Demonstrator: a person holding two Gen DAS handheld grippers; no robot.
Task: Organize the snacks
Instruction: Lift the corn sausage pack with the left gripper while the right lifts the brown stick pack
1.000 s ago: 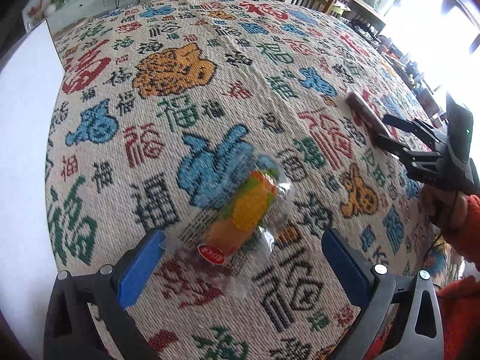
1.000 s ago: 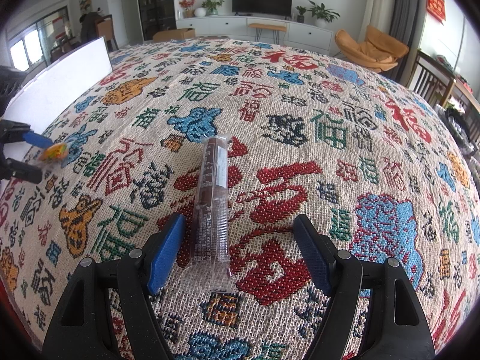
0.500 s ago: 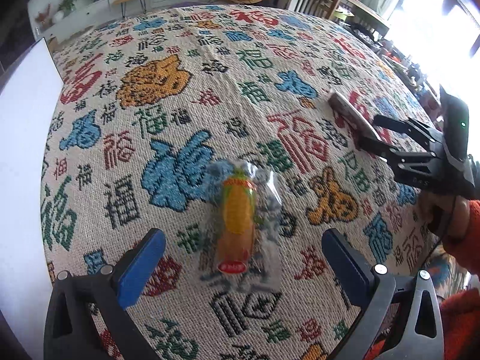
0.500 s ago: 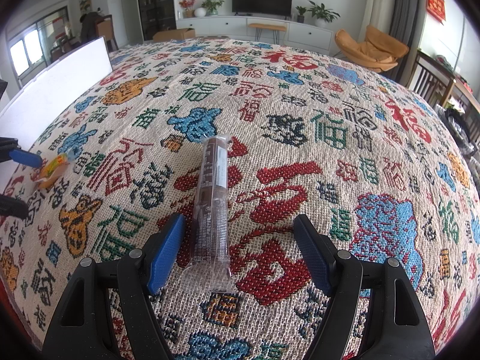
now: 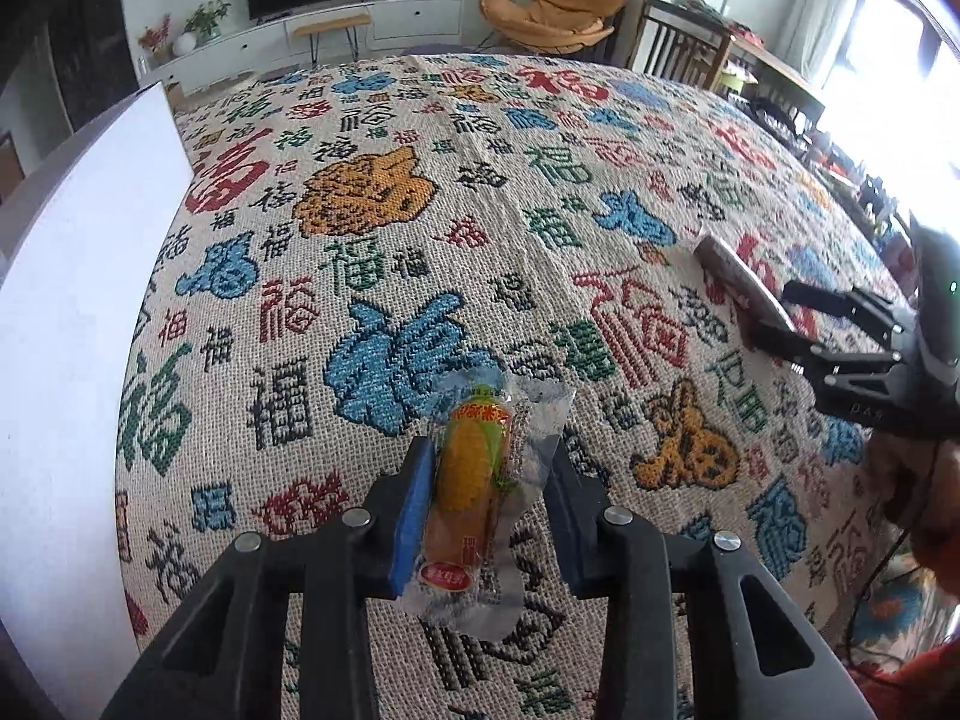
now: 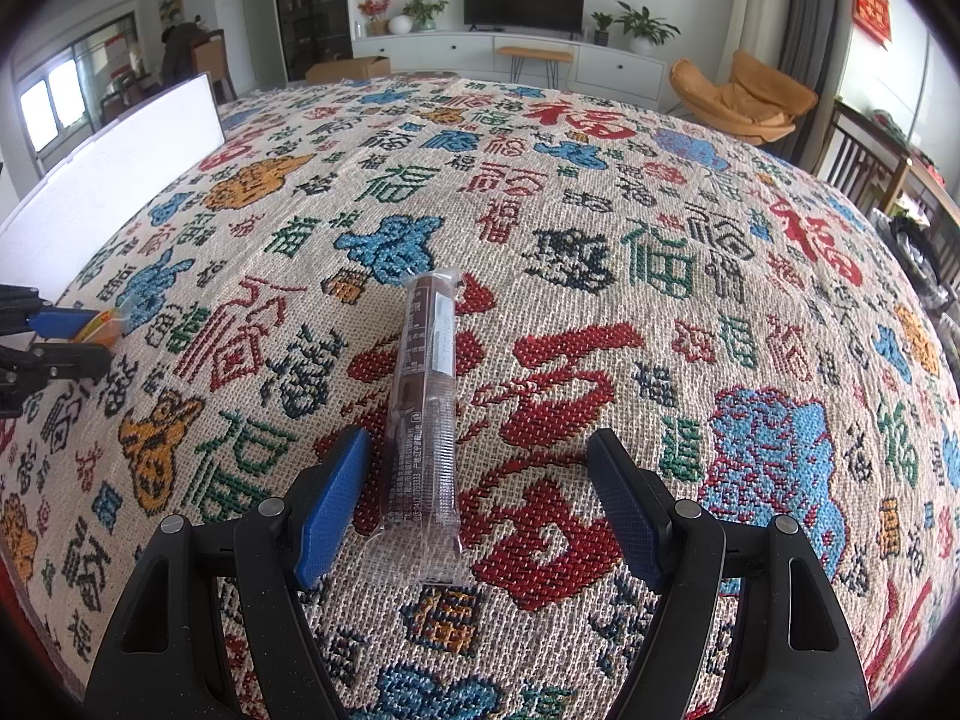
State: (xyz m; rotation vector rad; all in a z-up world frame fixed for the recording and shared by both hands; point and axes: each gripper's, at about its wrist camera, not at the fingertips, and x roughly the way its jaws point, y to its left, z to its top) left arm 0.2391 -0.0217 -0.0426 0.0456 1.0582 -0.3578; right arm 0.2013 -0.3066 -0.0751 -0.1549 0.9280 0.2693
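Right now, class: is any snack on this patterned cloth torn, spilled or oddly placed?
Nothing stands out. The yellow snack packet sits intact between the closing left gripper, its clear wrapper only crinkled. The brown snack bar lies flat and sealed on the tablecloth between the open right gripper.

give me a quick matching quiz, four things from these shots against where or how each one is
Things:
1. corn snack packet
2. brown snack bar
3. white board
4. orange chair

Places or states:
A. standing at the table's edge
B. on the floor beyond the table
C. lying between the open right claw's pads
D. between the closing left claw's pads

Pairs: 1-D, 2-C, 3-A, 4-B
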